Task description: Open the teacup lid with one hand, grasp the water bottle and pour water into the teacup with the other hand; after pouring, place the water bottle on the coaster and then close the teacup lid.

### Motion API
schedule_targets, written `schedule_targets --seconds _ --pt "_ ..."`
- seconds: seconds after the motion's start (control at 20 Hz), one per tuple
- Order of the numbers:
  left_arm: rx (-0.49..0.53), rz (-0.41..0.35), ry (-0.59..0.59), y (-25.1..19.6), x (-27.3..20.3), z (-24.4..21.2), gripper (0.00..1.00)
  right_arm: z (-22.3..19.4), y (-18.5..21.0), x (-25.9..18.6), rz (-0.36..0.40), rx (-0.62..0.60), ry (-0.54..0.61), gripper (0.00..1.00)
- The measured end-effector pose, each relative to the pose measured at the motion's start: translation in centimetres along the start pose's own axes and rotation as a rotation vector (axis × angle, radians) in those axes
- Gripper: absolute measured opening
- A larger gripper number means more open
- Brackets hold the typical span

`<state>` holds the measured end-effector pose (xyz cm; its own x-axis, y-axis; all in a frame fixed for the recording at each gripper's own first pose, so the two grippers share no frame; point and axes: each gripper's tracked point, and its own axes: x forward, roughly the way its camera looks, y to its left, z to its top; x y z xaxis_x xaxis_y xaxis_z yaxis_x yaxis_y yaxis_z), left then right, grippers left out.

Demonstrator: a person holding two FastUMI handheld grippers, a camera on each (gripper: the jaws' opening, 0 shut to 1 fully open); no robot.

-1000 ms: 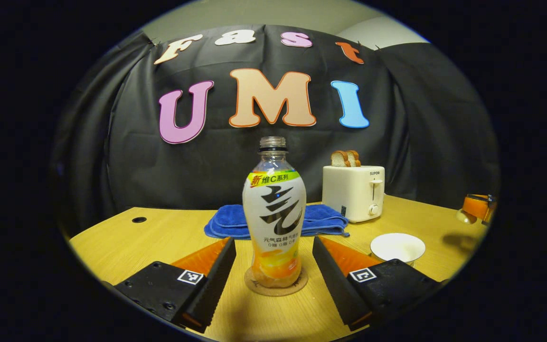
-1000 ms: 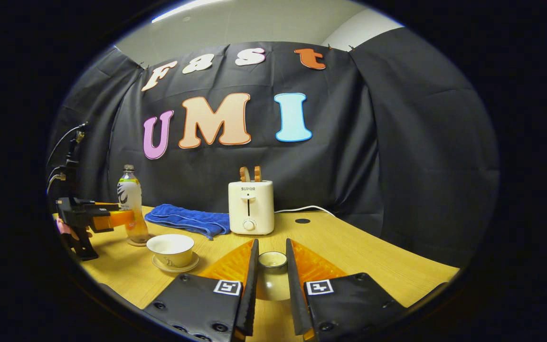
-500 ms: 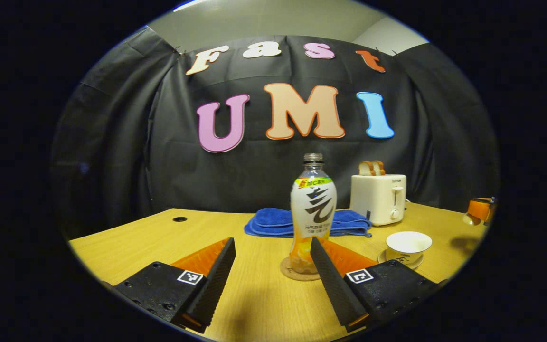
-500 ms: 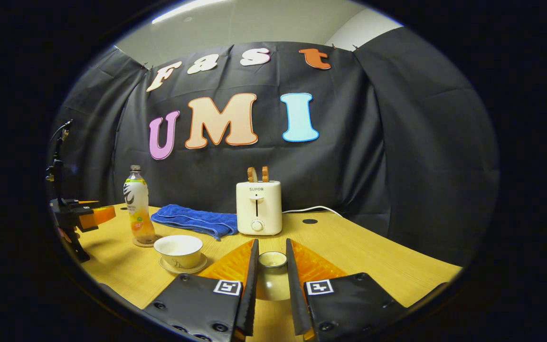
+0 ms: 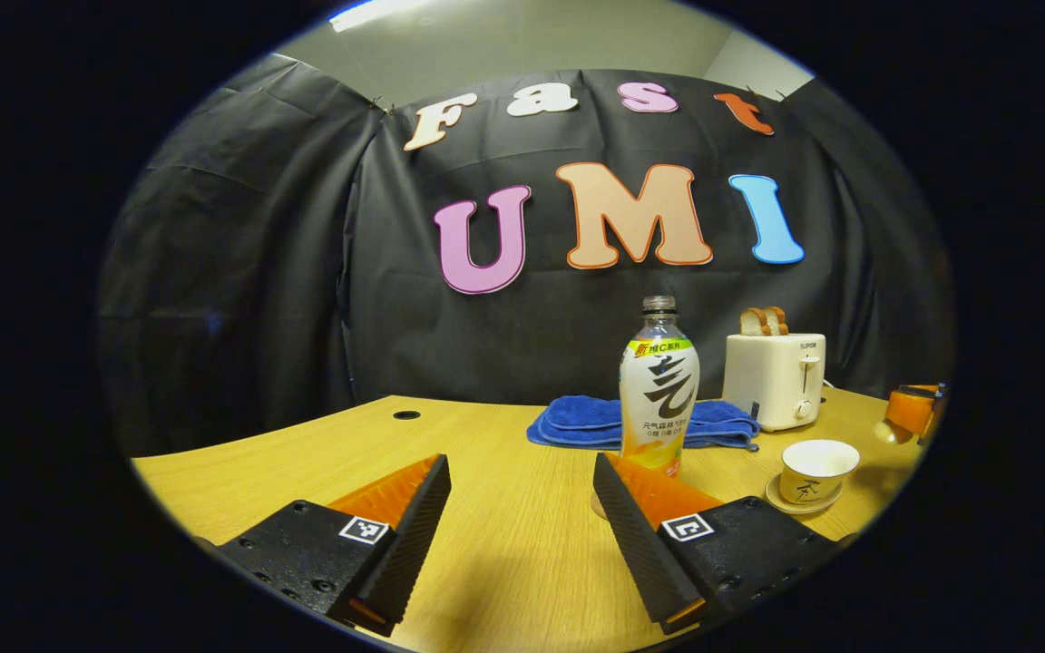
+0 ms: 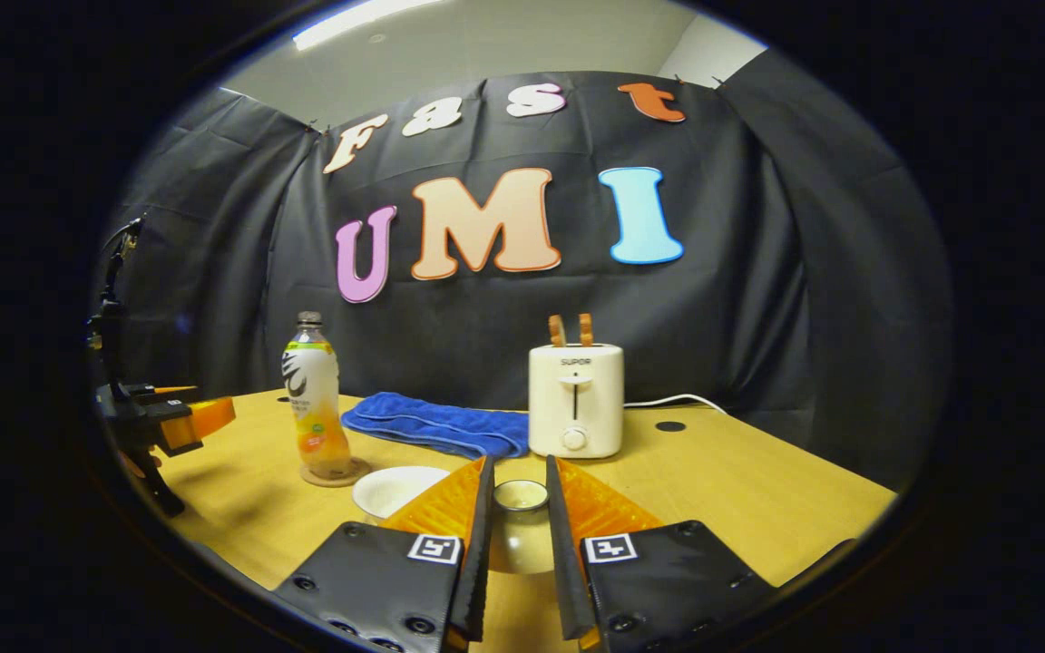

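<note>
Left gripper (image 5: 520,508): fingers spread wide, nothing between, bare tabletop (image 5: 305,453) ahead and leftward. Right gripper (image 6: 519,517): fingers pinching teacup lid (image 6: 520,495) by its knob, held above tabletop. Water bottle (image 6: 314,399): upright on coaster (image 6: 334,473), uncapped, Chinese lettering on label. Teacup (image 5: 817,467): uncovered, on saucer, just right of bottle. Behind: blue towel (image 6: 436,426); white toaster (image 6: 575,399) marked SUPOR, two slices raised.

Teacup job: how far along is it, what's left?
Near the end. Done: the water bottle stands on the coaster, and the left tool is open and clear of it. In hand: the right tool grips the lid by its knob, beside the uncovered teacup. Whether water is in the cup cannot be told. Left: set the lid on the teacup and let go.
</note>
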<state>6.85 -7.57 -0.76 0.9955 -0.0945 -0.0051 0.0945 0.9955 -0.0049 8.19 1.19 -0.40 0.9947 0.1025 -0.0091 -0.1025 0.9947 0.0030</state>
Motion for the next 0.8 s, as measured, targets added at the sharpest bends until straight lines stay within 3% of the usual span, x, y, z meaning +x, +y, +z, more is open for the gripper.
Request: schedule_targets --seconds 0.35,0.8 --pt "0.0 0.014 -0.001 0.2 0.0 0.0 0.93 -0.2 4.9 2.9 0.151 0.007 0.006 0.35" --pt "0.001 0.01 0.0 0.2 0.0 0.0 0.93 -1.3 6.9 4.9 0.2 0.0 0.071 0.35"
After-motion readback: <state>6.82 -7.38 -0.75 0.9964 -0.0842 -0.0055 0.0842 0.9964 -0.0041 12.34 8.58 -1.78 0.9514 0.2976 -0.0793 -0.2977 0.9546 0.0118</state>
